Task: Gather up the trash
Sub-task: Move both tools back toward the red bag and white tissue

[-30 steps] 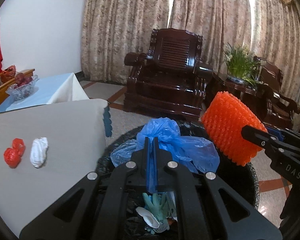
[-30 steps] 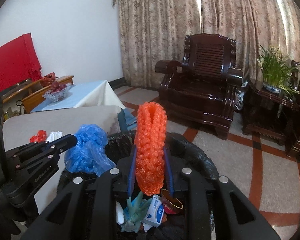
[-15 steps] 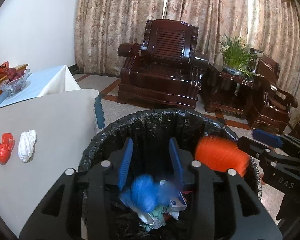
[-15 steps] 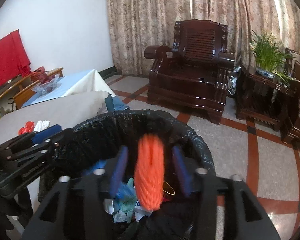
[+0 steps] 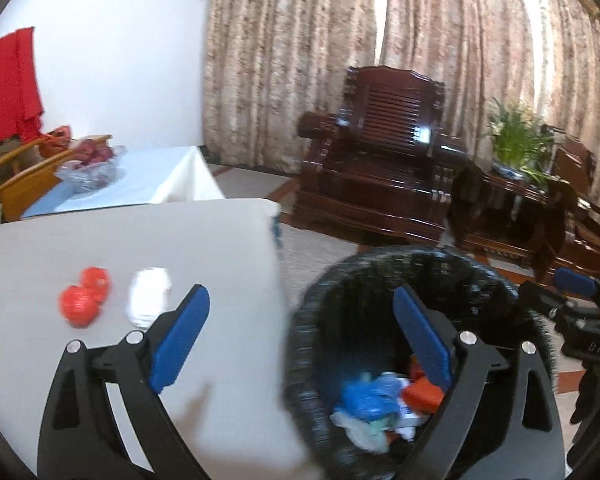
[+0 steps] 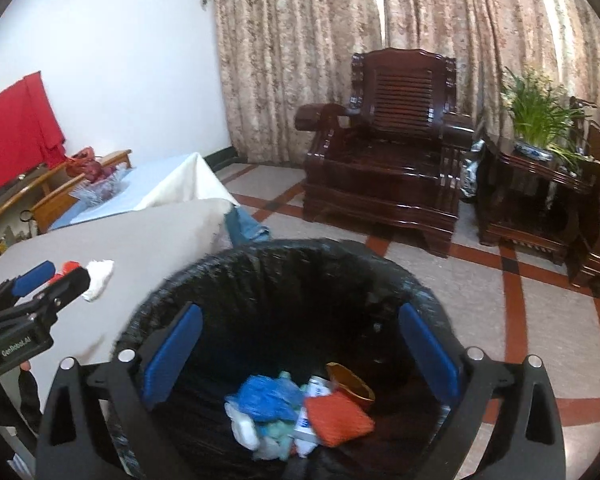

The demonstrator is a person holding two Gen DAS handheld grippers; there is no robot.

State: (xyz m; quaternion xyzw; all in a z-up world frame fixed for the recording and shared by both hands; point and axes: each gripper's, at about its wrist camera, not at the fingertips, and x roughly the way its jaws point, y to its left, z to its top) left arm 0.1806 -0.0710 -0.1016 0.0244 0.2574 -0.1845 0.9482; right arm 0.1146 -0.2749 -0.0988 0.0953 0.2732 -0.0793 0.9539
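A black-lined trash bin [image 6: 300, 252] stands by the grey table [image 5: 140, 248]. In it lie the blue plastic bag [image 6: 266, 396], the orange foam net [image 6: 336, 418] and other scraps. My right gripper [image 6: 300, 344] is open and empty above the bin. My left gripper [image 5: 300, 328] is open and empty, straddling the table edge and the bin rim [image 5: 380, 256]. On the table lie a red crumpled piece [image 5: 84, 296] and a white crumpled piece [image 5: 148, 296], ahead and to the left of the left gripper. The left gripper also shows in the right wrist view [image 6: 52, 276].
A dark wooden armchair [image 6: 392, 148] and a side table with a potted plant [image 6: 536, 120] stand beyond the bin. A second table with a pale blue cloth and a fruit bowl [image 5: 92, 168] stands at the far left. Tiled floor [image 6: 540, 340] lies to the right.
Both grippers opened and dropped their loads: the blue bag and the orange net now lie in the bin. The left gripper has swung left toward the table.
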